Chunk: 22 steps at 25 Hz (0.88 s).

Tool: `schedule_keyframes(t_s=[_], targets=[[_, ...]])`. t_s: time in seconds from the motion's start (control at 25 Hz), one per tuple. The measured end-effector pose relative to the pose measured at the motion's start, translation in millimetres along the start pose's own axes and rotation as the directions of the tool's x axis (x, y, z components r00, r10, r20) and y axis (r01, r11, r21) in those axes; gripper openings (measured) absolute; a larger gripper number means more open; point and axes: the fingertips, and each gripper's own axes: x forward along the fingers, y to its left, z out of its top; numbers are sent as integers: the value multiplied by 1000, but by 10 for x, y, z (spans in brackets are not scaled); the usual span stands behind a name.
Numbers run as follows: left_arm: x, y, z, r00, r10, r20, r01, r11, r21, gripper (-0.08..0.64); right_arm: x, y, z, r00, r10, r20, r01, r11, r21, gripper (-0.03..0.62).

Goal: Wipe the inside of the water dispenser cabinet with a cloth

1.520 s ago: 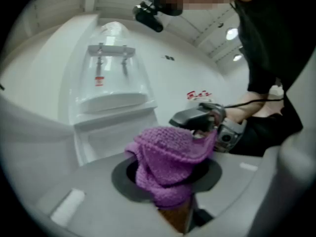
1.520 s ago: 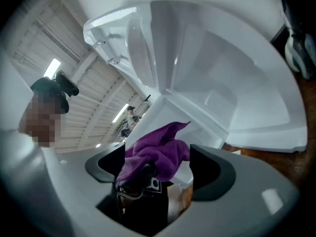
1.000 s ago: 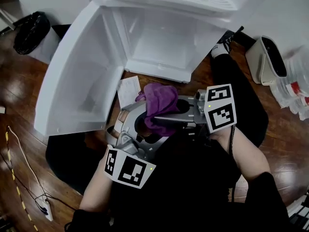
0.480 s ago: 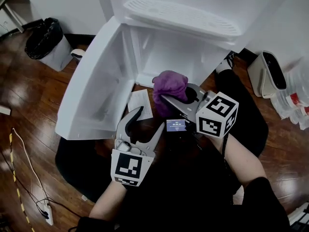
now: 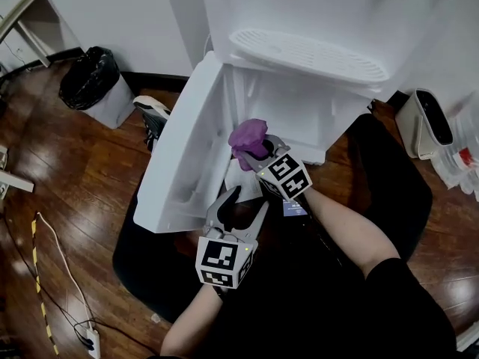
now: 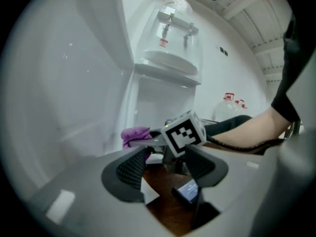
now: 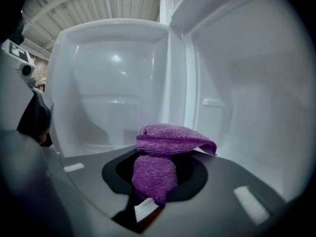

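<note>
On the wood floor (image 5: 75,163), white water dispenser (image 5: 314,13) with its lower cabinet (image 5: 314,118) open, door (image 5: 187,140) swung left, right gripper (image 5: 251,152) at the cabinet mouth pinching a purple cloth (image 5: 247,134), left gripper (image 5: 248,200) just below, jaws spread and empty.

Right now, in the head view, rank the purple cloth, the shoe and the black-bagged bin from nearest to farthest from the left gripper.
1. The purple cloth: nearest, just ahead of the left gripper.
2. The shoe: farther off, ahead and to the left.
3. The black-bagged bin: farthest, at the far left.
</note>
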Motion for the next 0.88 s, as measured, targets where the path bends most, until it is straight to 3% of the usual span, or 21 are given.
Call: schedule_keyframes(t_s=[0.12,0.24,0.4,0.48,0.68,0.88], targets=[[-28,-43,-21,1000,-31,2,32,999,-27,272,13,-217,154,997,-72,-4,71,995,-64,106],[-43,-19,-39,999,-43,11,44,998,-55,272,-229,-410,847,983,-146,113,157,983,-97,106],[-63,-6,7,998,-50,31,52,997,-65,250,-678,-333,1981,914,-173,367,243,958,-155,107],[-66,-57,18,997,-66,33,68,996,-65,250,-702,-276,2131,902,-169,398,245,958,-150,107],[-121,-178,101,995,-89,43,91,995,-45,250,-306,-388,1475,944,-195,265,234,964,-126,106],[-203,-226,265,994,-76,79,75,997,17,250,54,-272,464,987,-146,68,154,979,-132,107]])
